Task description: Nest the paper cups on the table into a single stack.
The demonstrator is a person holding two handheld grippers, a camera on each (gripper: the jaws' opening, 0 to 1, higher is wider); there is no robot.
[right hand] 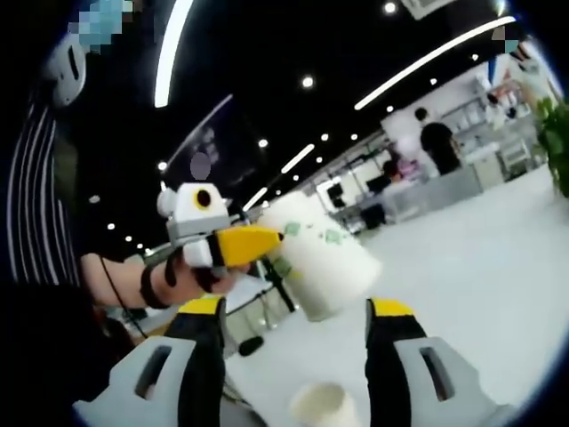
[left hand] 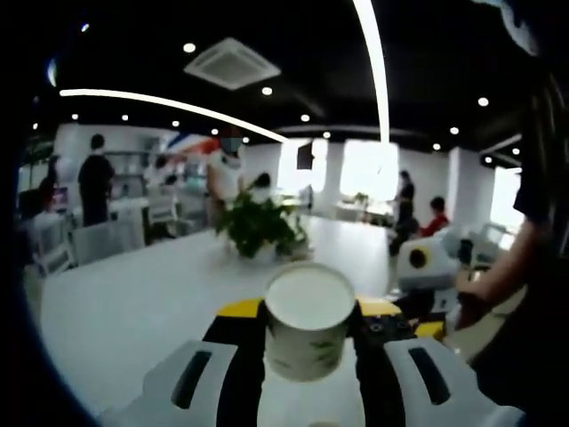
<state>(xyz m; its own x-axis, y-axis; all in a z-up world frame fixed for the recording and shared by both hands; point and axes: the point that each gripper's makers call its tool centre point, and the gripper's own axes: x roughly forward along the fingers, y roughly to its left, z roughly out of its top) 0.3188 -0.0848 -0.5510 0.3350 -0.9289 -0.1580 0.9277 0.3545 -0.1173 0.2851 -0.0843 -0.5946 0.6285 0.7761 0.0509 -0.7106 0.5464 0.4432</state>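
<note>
White paper cup [left hand: 309, 320] clamped in left tongs [left hand: 311, 356], second cup [right hand: 322, 405] below.

At mid-frame the left gripper [right hand: 258, 242], coming in from the left in a person's hand [right hand: 151, 280], grips a white cup [right hand: 322, 253] that lies tilted with its base toward the lower right. The right gripper [right hand: 298, 334] rises from the bottom edge, its jaws apart. Between them, at bottom centre, a second cup [right hand: 322, 405] stands on the white table [right hand: 480, 258].
</note>
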